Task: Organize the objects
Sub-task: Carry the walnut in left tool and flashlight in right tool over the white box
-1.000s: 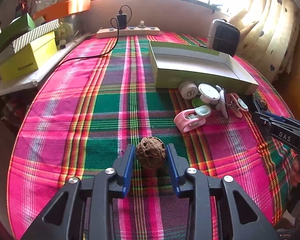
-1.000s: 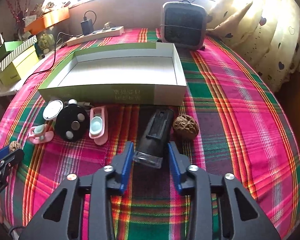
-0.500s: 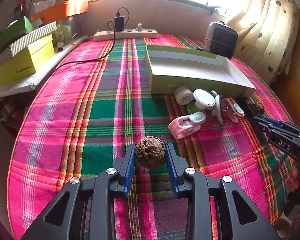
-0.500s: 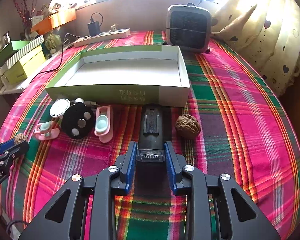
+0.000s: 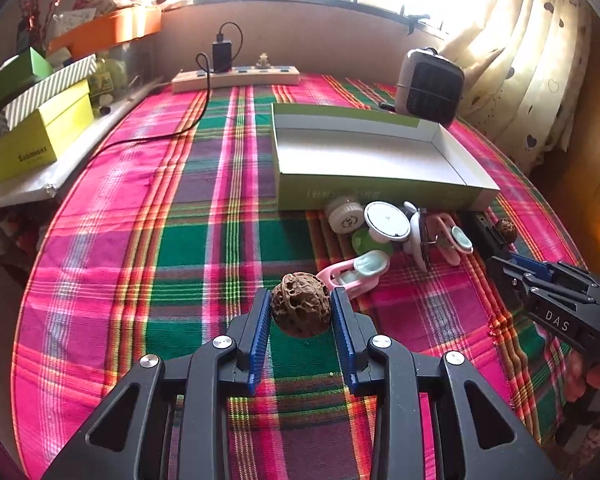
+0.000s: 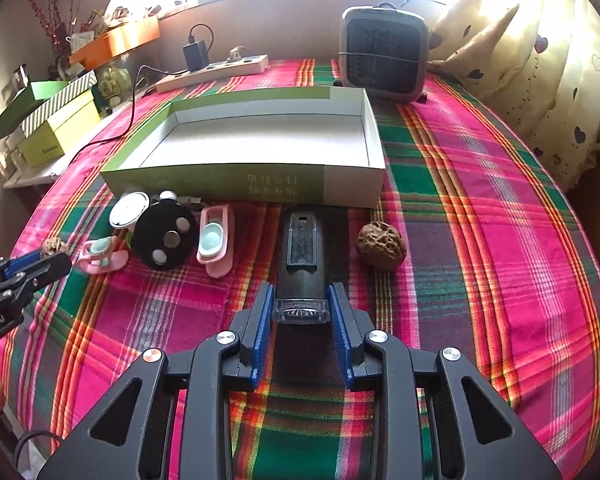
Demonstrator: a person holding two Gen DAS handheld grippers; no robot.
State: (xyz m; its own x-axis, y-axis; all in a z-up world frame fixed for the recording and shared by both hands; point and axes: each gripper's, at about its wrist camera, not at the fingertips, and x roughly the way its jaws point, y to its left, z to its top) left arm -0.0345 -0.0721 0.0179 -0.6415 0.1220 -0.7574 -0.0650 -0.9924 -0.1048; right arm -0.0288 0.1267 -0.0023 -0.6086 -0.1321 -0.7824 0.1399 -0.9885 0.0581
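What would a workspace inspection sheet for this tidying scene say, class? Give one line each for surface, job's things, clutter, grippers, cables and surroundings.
Surface: plaid tablecloth covers the table.
Job's things: open green box, nothing inside; one walnut lifted, a second walnut beside the black device; pink clips, black disc and white lid before the box.
Clutter: stacked boxes on a side shelf.
Grippers: left gripper shut on the walnut; right gripper shut on the black device.
Cables: black cable trails from the power strip.
Surroundings: heater, curtain, bright window.
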